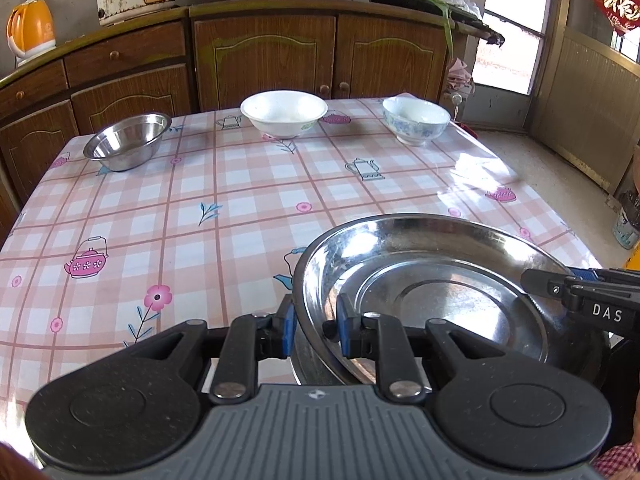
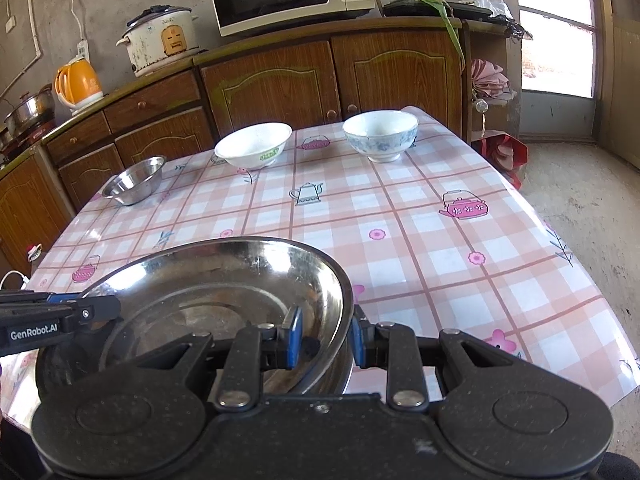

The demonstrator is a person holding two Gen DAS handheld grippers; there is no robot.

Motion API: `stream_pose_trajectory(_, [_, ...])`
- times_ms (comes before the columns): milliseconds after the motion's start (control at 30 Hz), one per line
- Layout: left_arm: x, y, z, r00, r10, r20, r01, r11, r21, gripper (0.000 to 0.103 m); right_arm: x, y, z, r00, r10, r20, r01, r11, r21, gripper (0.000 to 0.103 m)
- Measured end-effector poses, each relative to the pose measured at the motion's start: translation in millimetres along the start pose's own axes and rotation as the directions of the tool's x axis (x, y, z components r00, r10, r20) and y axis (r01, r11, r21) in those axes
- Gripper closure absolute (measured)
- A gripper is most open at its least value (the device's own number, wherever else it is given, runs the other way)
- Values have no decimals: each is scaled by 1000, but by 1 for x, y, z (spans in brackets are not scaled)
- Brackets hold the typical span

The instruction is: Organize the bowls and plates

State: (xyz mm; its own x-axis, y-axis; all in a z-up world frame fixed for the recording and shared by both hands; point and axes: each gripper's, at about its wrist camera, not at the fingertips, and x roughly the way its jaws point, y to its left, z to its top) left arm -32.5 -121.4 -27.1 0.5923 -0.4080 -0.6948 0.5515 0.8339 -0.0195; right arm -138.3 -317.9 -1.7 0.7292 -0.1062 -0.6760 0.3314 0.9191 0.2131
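Both claws, left [image 1: 316,330] and right [image 2: 324,340], pinch opposite rims of my steel plate [image 1: 432,292]: light, stiff, slippery; I keep rim grips.

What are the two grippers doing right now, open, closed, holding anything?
Left gripper: closed on the steel plate, at its left rim.
Right gripper: closed on the same plate's right rim.

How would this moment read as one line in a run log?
left gripper: shut on steel plate | right gripper: shut on same plate's opposite rim | three bowls: far side of table
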Motion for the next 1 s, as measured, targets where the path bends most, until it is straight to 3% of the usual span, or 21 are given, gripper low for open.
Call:
stream_pose_trajectory(433, [16,0,-11,999,-2,-47,2,1000,-2,82,13,0,-6,999,-28,-35,27,1000,-12,71])
stream_pose_trajectory(1000, [35,5,-9,999,1,-36,-1,1000,-24,80,34,0,3,999,-36,4,36,999,2,68])
